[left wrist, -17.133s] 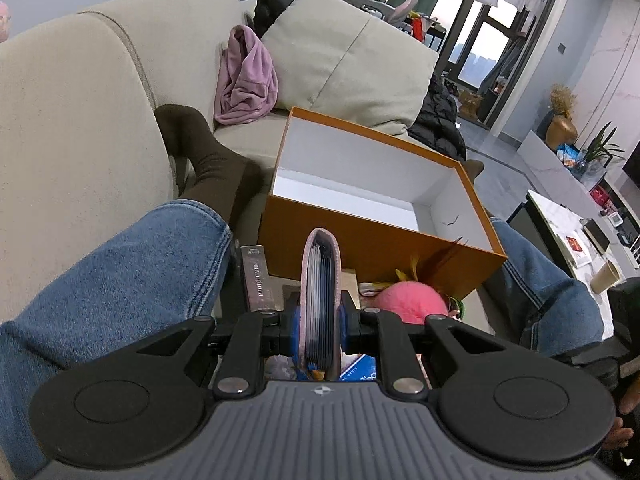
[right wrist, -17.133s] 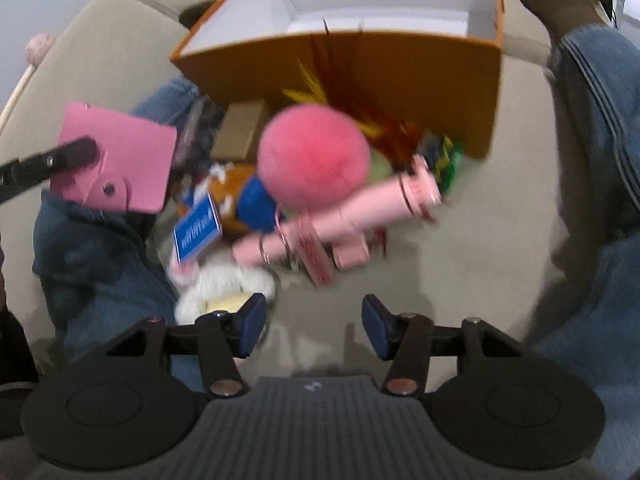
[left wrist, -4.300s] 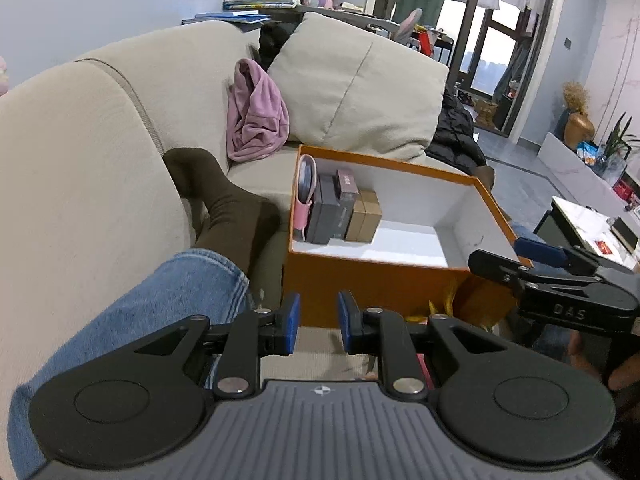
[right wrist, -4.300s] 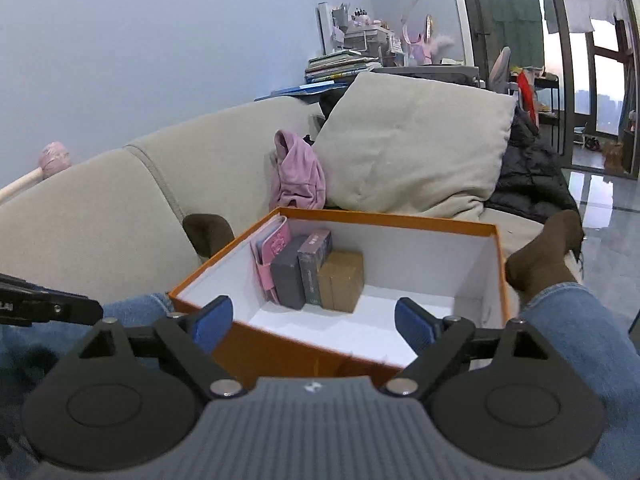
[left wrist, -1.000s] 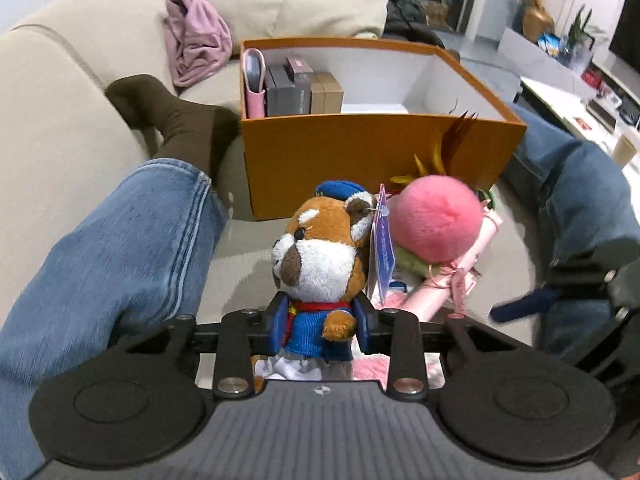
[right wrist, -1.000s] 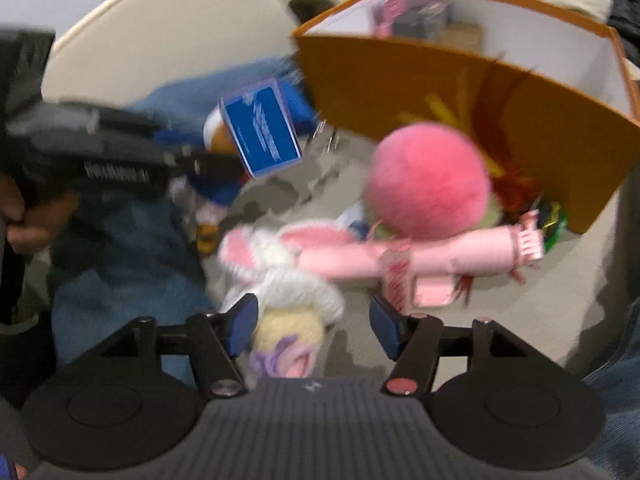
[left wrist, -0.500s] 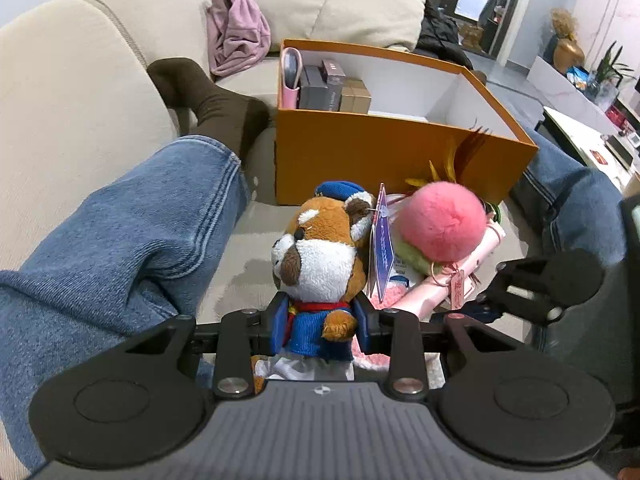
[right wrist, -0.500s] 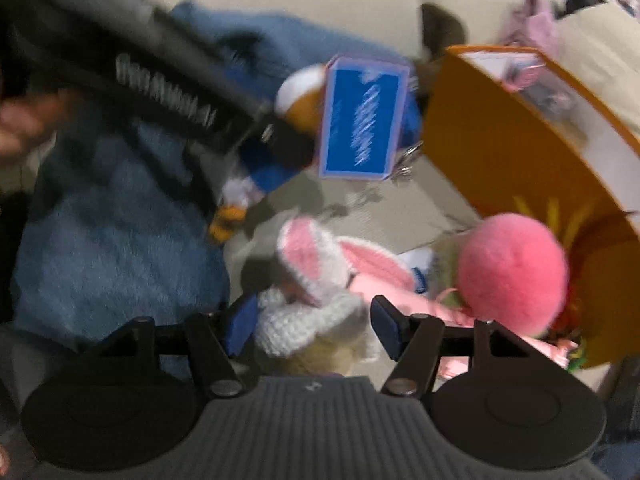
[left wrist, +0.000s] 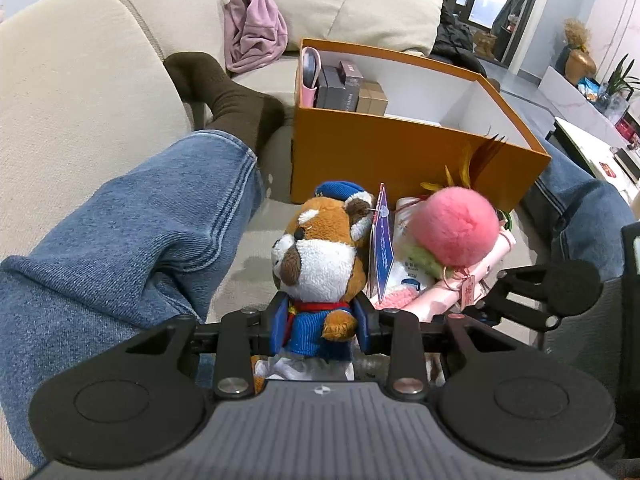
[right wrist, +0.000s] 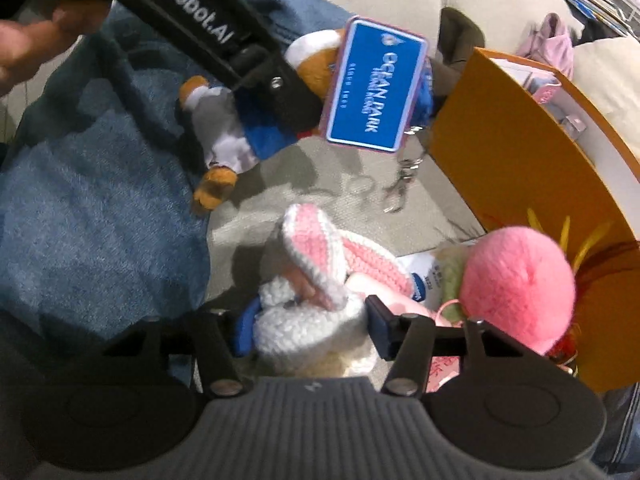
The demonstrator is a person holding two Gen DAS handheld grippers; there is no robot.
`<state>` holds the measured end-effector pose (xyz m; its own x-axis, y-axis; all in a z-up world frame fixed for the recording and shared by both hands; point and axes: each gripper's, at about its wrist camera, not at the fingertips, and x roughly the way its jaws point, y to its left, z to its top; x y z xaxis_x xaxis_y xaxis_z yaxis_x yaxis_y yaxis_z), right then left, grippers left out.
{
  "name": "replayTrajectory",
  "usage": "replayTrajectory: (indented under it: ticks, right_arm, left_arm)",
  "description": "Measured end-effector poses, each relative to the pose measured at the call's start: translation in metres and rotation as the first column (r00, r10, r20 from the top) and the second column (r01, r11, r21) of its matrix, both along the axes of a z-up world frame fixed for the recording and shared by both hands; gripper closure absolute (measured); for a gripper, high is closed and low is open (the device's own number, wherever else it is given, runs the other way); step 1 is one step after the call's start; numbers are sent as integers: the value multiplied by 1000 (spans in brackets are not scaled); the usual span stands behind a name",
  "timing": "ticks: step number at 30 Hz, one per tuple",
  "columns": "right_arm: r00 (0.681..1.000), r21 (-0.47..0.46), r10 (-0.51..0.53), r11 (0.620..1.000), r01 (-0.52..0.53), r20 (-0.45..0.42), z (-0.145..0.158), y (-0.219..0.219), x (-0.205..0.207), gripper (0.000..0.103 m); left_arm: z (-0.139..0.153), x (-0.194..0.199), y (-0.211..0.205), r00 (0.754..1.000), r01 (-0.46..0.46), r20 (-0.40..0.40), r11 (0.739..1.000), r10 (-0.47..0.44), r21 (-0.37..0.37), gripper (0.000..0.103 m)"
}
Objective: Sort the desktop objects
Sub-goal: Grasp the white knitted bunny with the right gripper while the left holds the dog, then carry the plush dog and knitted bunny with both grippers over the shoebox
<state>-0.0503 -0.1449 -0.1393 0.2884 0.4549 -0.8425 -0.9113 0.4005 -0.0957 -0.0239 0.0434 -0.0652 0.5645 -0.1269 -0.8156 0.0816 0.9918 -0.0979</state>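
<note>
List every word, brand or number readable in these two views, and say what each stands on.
"OCEAN PARK": large white letters on the blue tag hanging from the plush toy.
Small line beside it on that tag: too blurred to read.
"enRobot.AI": side of the left gripper, its start cut off.
Print on the dark boxes in the orange box: too small.
Red characters on the pink tag and blue print on the white packet: unreadable.

L gripper clamped; R gripper fingers apart.
</note>
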Motion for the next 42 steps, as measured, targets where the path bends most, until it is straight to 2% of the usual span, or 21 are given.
replayTrajectory:
  ticks: [5, 7, 9, 11, 13, 15, 22, 28, 33, 38, 42]
  right_arm:
    - [993, 113, -58, 991, 69, -98, 22, -15, 14, 50]
    - [982, 171, -89, 978, 118, -169, 31, -22, 24, 50]
    - [953, 233, -124, 954, 191, -277, 37, -34, 41, 50]
    - [909, 290, -154, 916, 279, -386, 41, -47, 57, 50]
    - [871, 344, -165, 872, 348, -463, 46, -59, 71, 50]
    - [849, 388, -160, 836, 388, -504, 52, -67, 81, 50]
    - [859, 531, -161, 727, 436, -486, 94, -84, 101, 50]
    - [875, 624, -230, 627, 468, -426, 135, -101, 125, 50]
    - [877, 656, -289, 584, 478, -383, 155, -105, 146, 50]
    - [880, 673, -347, 570, 472, -323, 161, -103, 166, 50]
    - [861, 665, -382, 551, 504, -336, 155, -104, 187, 50]
  left_arm:
    - [6, 0, 4, 1000, -18, 17, 1000, 18, -4, 65]
    - [10, 1, 7, 999, -31, 22, 999, 31, -15, 65]
    - [13, 2, 11, 999, -40, 23, 998, 41, -39, 65]
    - [15, 3, 14, 998, -49, 26, 998, 50, -50, 65]
    - [19, 4, 15, 998, -59, 35, 997, 60, -42, 65]
    - [25, 5, 17, 997, -65, 48, 997, 67, -41, 65]
    - [57, 17, 17, 989, -68, 126, 996, 74, -51, 65]
    - [86, 37, 5, 979, -28, 198, 998, 39, -62, 64]
    - [108, 60, -4, 967, 10, 253, 996, 13, -87, 65]
    - [113, 89, -2, 966, 32, 259, 987, 10, -157, 64]
    - [114, 116, 6, 966, 30, 256, 976, 27, -215, 64]
